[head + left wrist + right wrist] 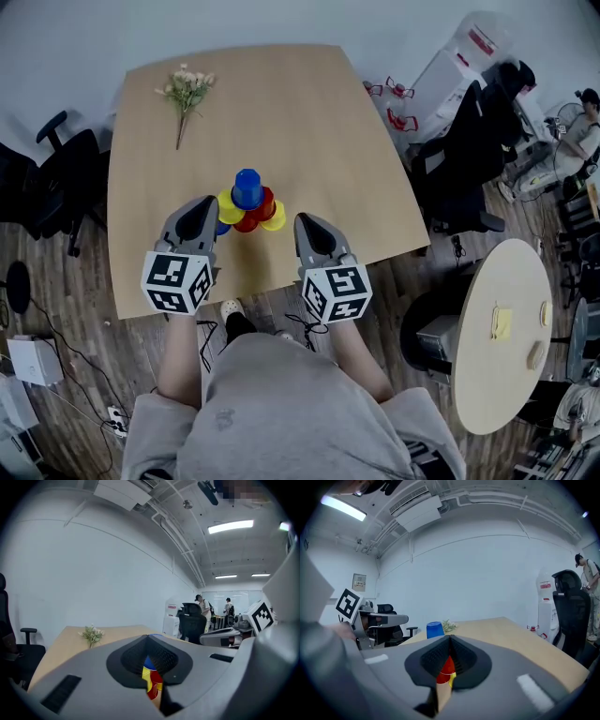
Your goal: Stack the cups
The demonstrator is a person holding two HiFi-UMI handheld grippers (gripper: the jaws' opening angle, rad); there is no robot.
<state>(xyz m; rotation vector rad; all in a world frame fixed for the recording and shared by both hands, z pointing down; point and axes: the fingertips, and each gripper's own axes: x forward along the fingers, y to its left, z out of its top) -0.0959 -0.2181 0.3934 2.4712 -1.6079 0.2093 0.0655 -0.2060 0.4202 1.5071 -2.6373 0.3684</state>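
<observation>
A small pyramid of cups (248, 204) stands on the wooden table (309, 131) near its front edge. A blue cup (247, 187) sits upside down on top, with yellow (230, 203) and red (266, 201) cups below it. My left gripper (206, 206) hovers just left of the stack, and my right gripper (306, 225) just right of it. Neither touches a cup. In the left gripper view the jaws meet, and the cups (151, 679) show only through the slit below them. The right gripper view also shows shut, empty jaws, with a red cup (446, 666) behind and the blue cup (434, 629) above.
A sprig of dried flowers (186, 92) lies at the table's far left. Black office chairs stand at the left (56, 178) and right (469, 159). A round side table (506, 337) is at the right. People stand by desks in the background.
</observation>
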